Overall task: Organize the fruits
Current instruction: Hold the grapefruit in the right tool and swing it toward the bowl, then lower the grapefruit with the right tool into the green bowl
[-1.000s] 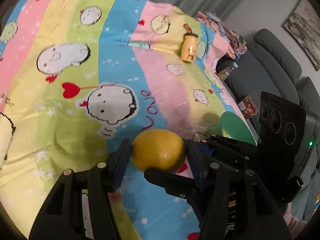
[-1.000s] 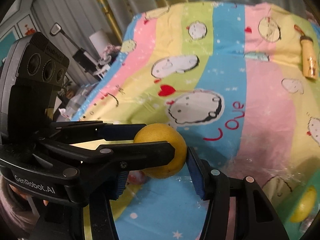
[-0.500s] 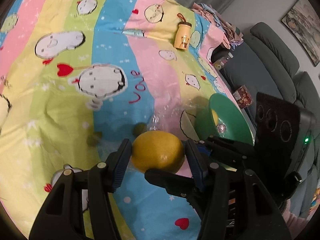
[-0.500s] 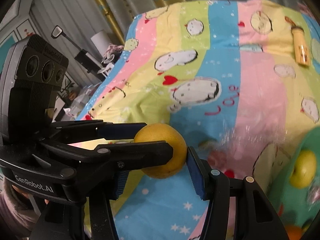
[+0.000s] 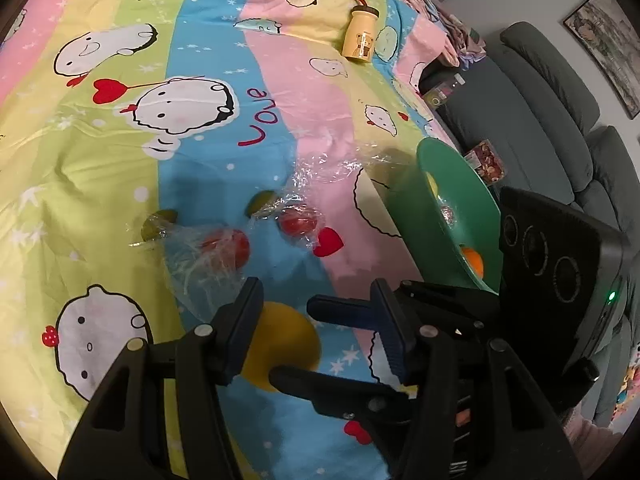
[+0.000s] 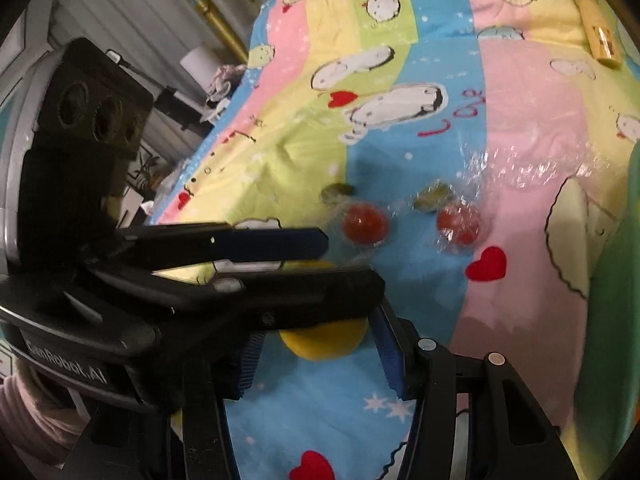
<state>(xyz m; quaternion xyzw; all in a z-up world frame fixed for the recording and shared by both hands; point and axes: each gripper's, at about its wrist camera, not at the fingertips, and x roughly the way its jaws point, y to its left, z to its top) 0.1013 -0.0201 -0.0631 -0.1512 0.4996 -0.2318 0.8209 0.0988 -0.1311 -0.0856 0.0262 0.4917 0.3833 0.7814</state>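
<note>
Half a second ago the yellow fruit sat clamped between both pairs of blue pads; it now lies on the bedsheet below the fingers, no longer pinched — the shared grip has been let go. It appears to have dropped short of the green bowl, which stands at about 2 o'clock from it and already holds an orange fruit, so by my judgement the transfer is unfinished and a fresh pick-up is needed. The left gripper stands wide; its left pad looks just beside or touching the fruit, its right pad well clear. The right gripper is likewise spread wide with nothing held — the fruit sits at 12 o'clock, between its pads. Two red fruits in clear wrap lie beyond.
</note>
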